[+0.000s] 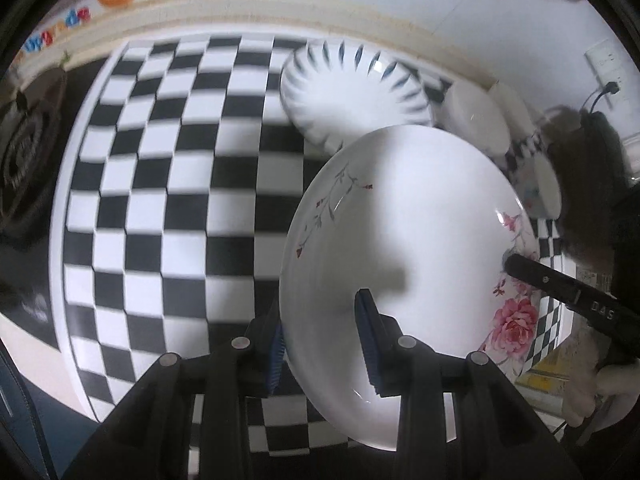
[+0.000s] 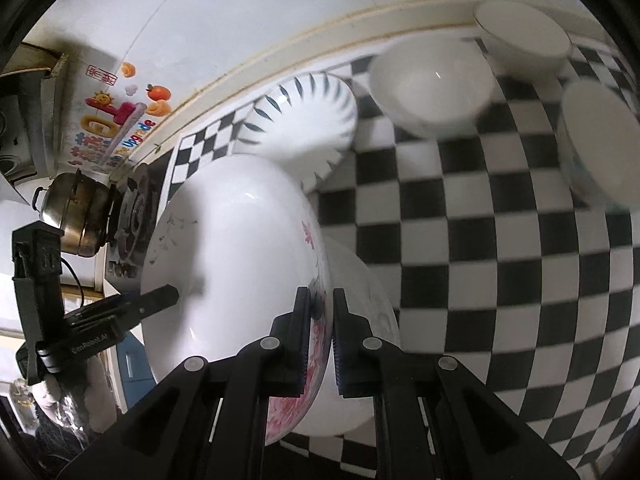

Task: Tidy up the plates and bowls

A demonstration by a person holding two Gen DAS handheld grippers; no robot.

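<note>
Floral plate (image 1: 404, 216) pinched at opposite rims by left gripper (image 1: 324, 344) and right gripper (image 2: 320, 340), tilted just beside striped plate (image 1: 356, 88); uneven pull risked slip, clash.

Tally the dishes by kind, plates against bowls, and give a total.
Plates: 2 (floral plate, striped plate)
Bowls: 3 (near bowl, far bowl, right bowl)
Total: 5

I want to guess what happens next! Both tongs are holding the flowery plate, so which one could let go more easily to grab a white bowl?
Probably the right tongs. The white bowls sit on their side, while the left tongs clamp the flowery plate at its far edge.
</note>
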